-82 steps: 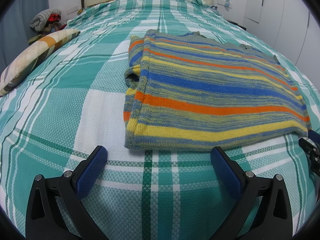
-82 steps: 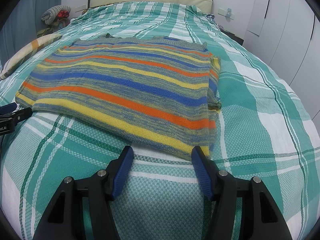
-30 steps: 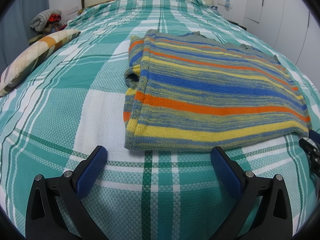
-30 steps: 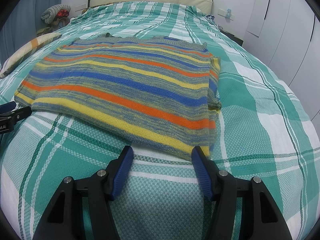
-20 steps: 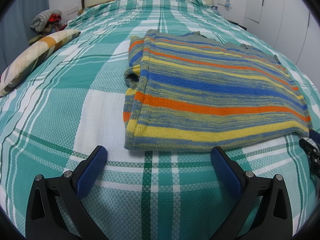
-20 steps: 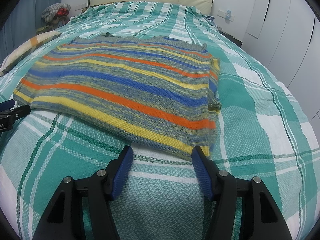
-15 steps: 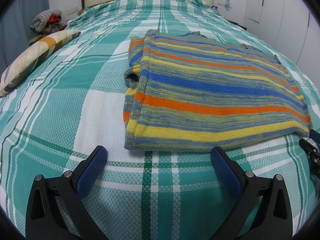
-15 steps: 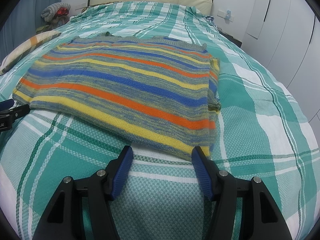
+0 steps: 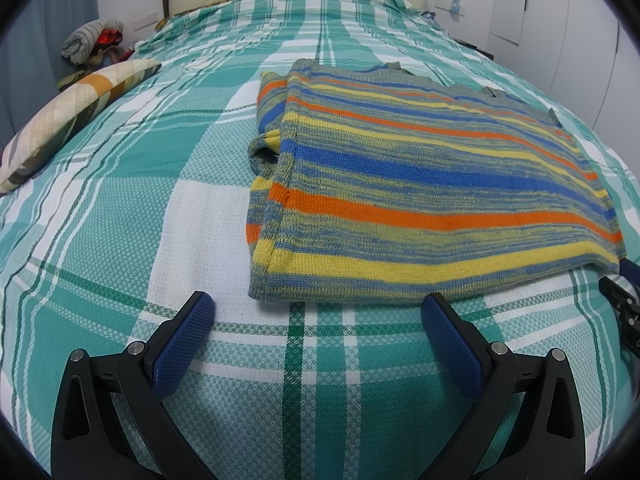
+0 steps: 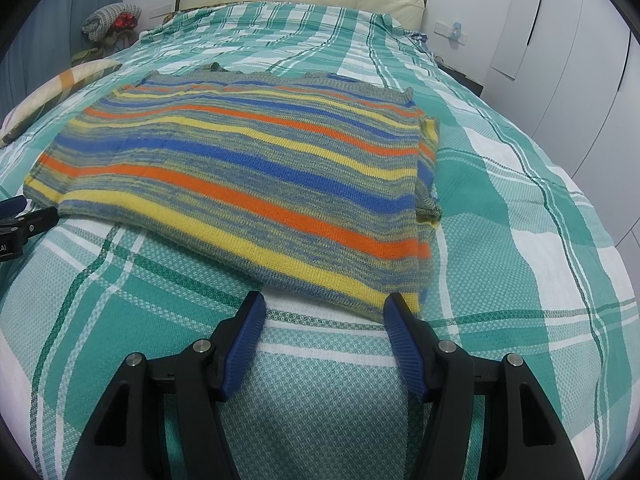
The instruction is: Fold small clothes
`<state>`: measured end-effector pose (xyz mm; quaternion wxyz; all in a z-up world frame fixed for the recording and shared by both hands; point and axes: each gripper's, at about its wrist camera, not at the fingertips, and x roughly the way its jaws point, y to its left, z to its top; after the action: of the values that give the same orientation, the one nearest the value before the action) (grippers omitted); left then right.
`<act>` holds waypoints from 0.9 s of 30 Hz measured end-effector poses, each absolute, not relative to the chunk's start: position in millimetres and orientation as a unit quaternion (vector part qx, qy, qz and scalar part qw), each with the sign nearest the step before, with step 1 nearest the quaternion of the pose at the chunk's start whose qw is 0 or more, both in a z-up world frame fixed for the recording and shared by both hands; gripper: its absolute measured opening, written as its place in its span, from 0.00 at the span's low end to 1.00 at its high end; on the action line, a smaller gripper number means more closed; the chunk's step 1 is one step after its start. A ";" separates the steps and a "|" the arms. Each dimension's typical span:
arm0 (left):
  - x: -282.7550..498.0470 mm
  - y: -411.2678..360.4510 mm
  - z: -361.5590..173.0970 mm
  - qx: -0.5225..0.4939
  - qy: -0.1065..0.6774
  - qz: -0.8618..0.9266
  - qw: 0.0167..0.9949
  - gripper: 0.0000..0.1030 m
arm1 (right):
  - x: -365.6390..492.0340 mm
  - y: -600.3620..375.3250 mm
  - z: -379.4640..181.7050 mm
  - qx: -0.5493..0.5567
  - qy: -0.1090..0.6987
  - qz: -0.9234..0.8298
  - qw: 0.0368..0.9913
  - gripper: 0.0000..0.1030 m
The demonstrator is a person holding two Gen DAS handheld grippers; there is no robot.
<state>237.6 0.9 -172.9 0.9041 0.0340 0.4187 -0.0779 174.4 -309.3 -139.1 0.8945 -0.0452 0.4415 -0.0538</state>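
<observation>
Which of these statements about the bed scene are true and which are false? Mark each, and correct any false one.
1. The striped sweater lies flat on the plaid bedspread. True.
2. The left hand-held gripper is clamped on the sweater's hem. False: its jaws stand open, short of the hem, holding nothing.
3. The right hand-held gripper is open, close to the sweater's near corner. True.
4. A pillow rests on top of the sweater. False: it lies apart, at the bed's left edge.
5. The sweater is plain grey. False: it has blue, orange and yellow stripes.
</observation>
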 end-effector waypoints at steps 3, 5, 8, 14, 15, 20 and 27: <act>237.7 0.7 -172.6 0.034 0.419 -0.078 0.904 1.00 | 174.5 -309.0 -139.2 -0.046 0.442 -0.054 0.894 0.60; 238.6 -0.6 -172.2 0.034 0.419 -0.078 0.904 1.00 | 174.4 -309.7 -139.5 -0.046 0.441 -0.054 0.894 0.60; 243.9 1.2 -173.8 0.030 0.420 -0.080 0.903 1.00 | 174.5 -309.3 -139.5 -0.046 0.442 -0.054 0.894 0.60; 239.5 17.8 -164.3 -0.015 0.447 -0.107 0.888 1.00 | 176.3 -316.8 -137.2 -0.027 0.451 -0.042 0.891 0.61; 235.2 23.2 -160.9 -0.031 0.450 -0.113 0.885 0.99 | 176.8 -319.5 -136.0 -0.020 0.455 -0.035 0.889 0.61; 223.5 27.6 -127.4 -0.088 0.440 -0.131 0.884 0.98 | 171.8 -361.3 -113.0 0.102 0.474 0.033 0.874 0.66; 205.0 -131.4 -82.3 0.083 0.391 -0.322 0.858 0.98 | 210.4 -480.0 -97.3 0.246 0.459 0.044 0.853 0.71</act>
<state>205.0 -131.4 -82.3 0.8581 0.0830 0.3915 -0.3219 210.4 -480.0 -97.3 0.8526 0.2459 0.4590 0.0444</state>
